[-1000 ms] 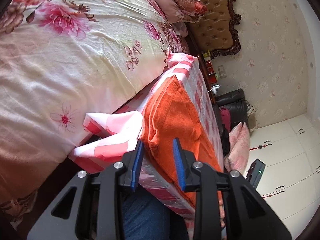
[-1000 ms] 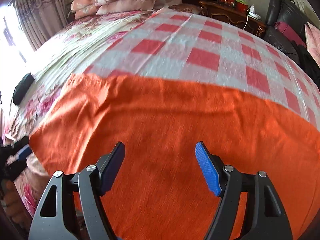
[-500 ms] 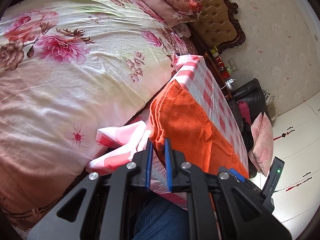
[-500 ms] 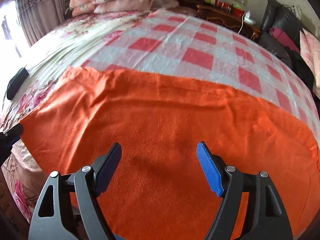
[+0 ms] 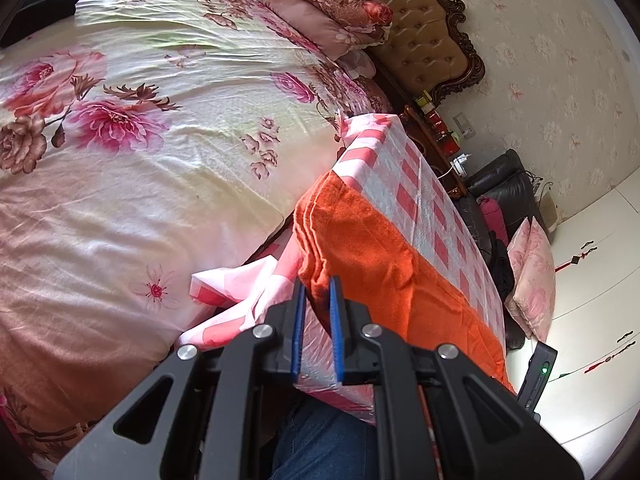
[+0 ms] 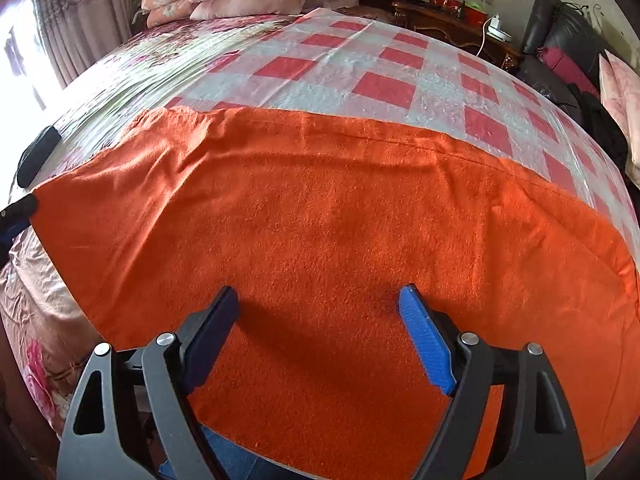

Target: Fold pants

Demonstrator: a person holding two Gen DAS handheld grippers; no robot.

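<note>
Pants [image 6: 340, 220] flat along surface's [image 6: 384, 88] near edge | my left claw [image 5: 318, 312] pinches their left-end corner | my right claw [image 6: 320, 320] hovers spread over the middle | soft, light fleece, likely limp; best gripped at corners

Orange fleece pants [image 6: 340, 232], solid colour, no print. Red-and-white checked plastic cloth [image 6: 384, 68] covers the surface under them. Bedsheet [image 5: 132, 128]: cream with pink and dark-red flowers, brown leaves. Floral maroon-pink pillows [image 5: 332, 4]. Tan tufted headboard [image 5: 420, 28], dark carved frame. Beige floral wallpaper [image 5: 560, 72]. Both grippers: black bodies, blue pads [image 6: 426, 340].
</note>
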